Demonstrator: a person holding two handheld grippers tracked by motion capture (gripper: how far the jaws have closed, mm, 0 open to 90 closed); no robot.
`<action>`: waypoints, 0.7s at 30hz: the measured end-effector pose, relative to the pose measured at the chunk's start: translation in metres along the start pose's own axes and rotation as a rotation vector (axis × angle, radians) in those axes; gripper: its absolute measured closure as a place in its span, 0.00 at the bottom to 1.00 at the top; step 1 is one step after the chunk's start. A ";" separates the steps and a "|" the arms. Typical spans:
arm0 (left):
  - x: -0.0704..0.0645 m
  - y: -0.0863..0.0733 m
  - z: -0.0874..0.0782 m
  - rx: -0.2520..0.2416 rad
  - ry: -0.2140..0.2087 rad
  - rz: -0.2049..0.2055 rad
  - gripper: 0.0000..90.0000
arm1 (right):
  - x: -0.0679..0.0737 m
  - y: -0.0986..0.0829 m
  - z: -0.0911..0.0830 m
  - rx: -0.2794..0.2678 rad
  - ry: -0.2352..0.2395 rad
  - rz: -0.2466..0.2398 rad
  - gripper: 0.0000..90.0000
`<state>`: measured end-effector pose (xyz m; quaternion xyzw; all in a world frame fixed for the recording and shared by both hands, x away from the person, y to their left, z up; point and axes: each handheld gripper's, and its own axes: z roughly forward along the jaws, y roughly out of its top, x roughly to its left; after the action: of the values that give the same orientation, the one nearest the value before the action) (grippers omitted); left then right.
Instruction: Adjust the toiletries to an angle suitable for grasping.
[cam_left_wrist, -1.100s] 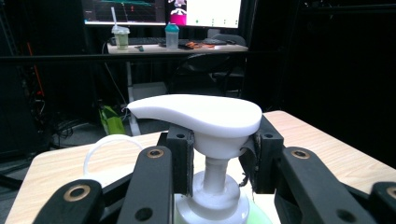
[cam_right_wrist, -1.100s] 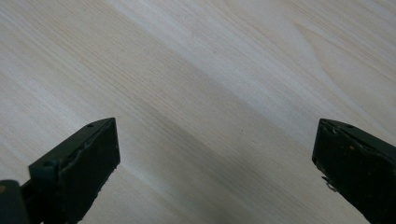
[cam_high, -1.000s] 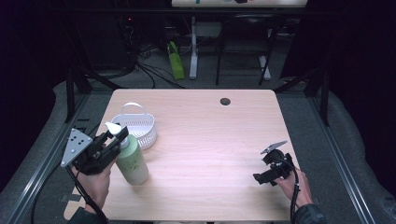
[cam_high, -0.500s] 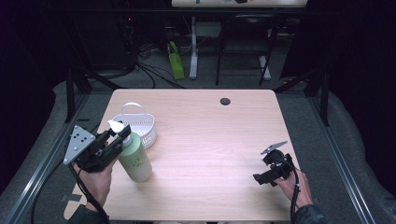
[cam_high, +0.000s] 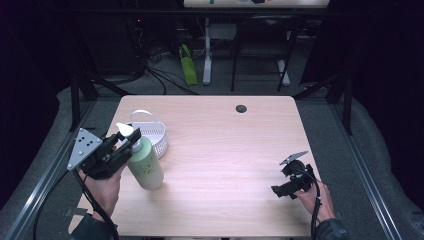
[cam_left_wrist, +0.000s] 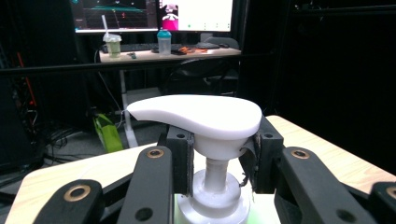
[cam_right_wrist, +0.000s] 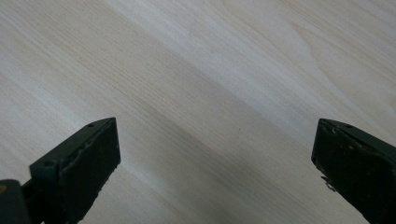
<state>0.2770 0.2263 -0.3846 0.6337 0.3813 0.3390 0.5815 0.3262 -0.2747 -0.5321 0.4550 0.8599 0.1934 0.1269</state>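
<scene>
I read the left gripper (cam_left_wrist: 219, 161) as clamped on the pump bottle: in the left gripper view its two black pads (cam_left_wrist: 183, 158) sit tight against either side of the white pump head (cam_left_wrist: 201, 116), just under the broad spout cap, with the thin stem and white collar visible between them. From the high view the left gripper (cam_high: 122, 145) grips the pump at the top of the pale green bottle (cam_high: 145, 165), which stands on the table (cam_high: 225, 150) leaning slightly, its base toward the table's near left part. The person's left hand (cam_high: 102, 185) holds the gripper from below and left, grey plate (cam_high: 82, 146) outward, cable trailing down. Just behind the bottle, touching or nearly so (I cannot tell which), sits a small white basket (cam_high: 152, 135) with a looped handle. The right gripper (cam_right_wrist: 210, 154) has its jaws wide apart with nothing but bare wood grain between them in the right gripper view. In the high view the right gripper (cam_high: 290, 182) is low over the near right part of the table, well apart from the bottle, held by the right hand (cam_high: 312, 197). A dark round grommet (cam_high: 241, 108) marks the far edge of the table. Beyond it, a desk with monitors (cam_left_wrist: 154, 14) and two drink cups (cam_left_wrist: 112, 44) appears in the left gripper view.
</scene>
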 end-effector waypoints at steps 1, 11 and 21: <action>0.000 0.000 0.000 0.000 0.000 0.000 0.75 | 0.000 0.000 0.000 0.003 -0.001 0.001 0.01; -0.002 0.009 0.006 0.001 0.002 0.006 0.75 | 0.000 0.000 0.000 0.000 0.000 0.000 0.01; 0.000 0.017 0.008 -0.002 0.019 0.005 0.75 | 0.000 -0.001 -0.001 0.001 -0.008 0.002 0.01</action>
<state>0.2857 0.2218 -0.3682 0.6308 0.3849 0.3468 0.5776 0.3254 -0.2756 -0.5312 0.4566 0.8591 0.1913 0.1300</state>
